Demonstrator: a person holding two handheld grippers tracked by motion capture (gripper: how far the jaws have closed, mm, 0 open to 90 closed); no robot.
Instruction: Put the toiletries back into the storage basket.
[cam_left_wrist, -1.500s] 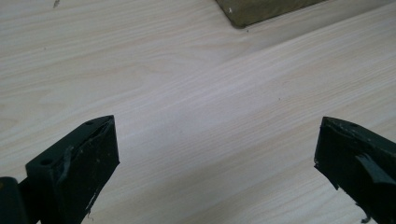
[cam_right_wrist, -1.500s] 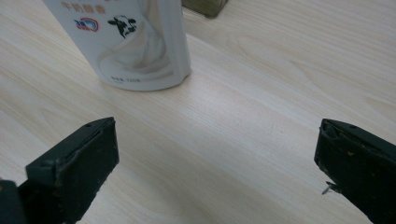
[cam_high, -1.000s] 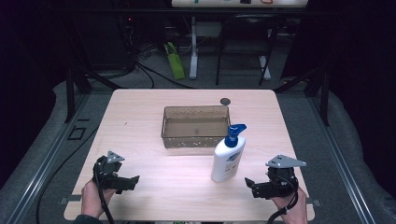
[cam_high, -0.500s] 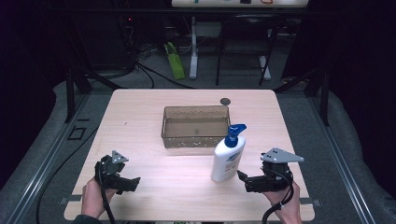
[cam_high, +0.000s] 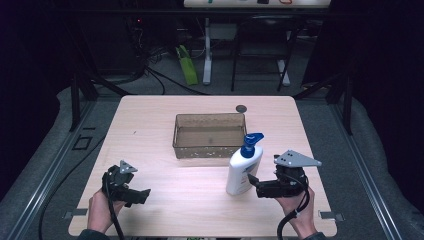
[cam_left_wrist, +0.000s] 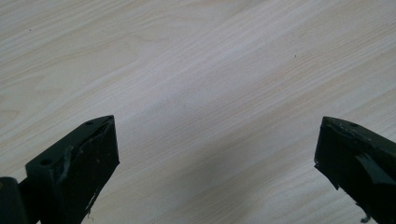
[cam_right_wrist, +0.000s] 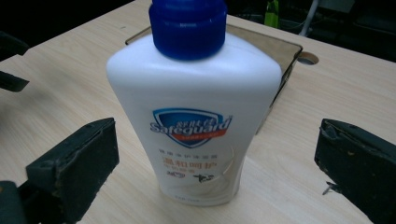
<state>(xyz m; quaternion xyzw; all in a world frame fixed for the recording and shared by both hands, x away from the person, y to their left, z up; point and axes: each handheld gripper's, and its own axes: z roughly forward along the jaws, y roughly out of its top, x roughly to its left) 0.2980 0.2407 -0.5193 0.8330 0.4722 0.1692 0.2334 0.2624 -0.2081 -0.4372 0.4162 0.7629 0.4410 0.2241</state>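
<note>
- Soap bottle (cam_high: 243, 169): white, with blue pump top, upright on pale wooden table (cam_high: 160, 125), toward right front; printed label facing right gripper view, blue cap (cam_right_wrist: 187, 25) at top of that view.
- Right gripper (cam_high: 254, 183): held in right hand (cam_high: 295, 207) near front right table edge, jaws pointed leftward at bottle's lower body, tips just beside bottle in high view; contact not clear from there.
- Right gripper view: both black jaws spread wide, one on each side of bottle (cam_right_wrist: 194, 121), bare wood visible between each jaw and bottle wall; nothing clamped.
- Grey three-cornered plate (cam_high: 296, 159) on top of right gripper, black cable (cam_high: 290, 222) trailing down toward front edge.
- Left gripper (cam_high: 144, 194): in left hand (cam_high: 100, 212) near front left corner, well apart from bottle, low over table.
- Left gripper view: jaws wide apart, only bare wood grain (cam_left_wrist: 210, 93) between them, nothing gripped.
- Brown see-through tray (cam_high: 180, 135): at table centre, just behind bottle, hollow side up; near right corner close to pump top in high view.
- Small round dark hole (cam_high: 241, 108) in tabletop beyond tray's far right corner.
- Green object (cam_high: 187, 65) and stand legs on floor behind table, in dim light.
</note>
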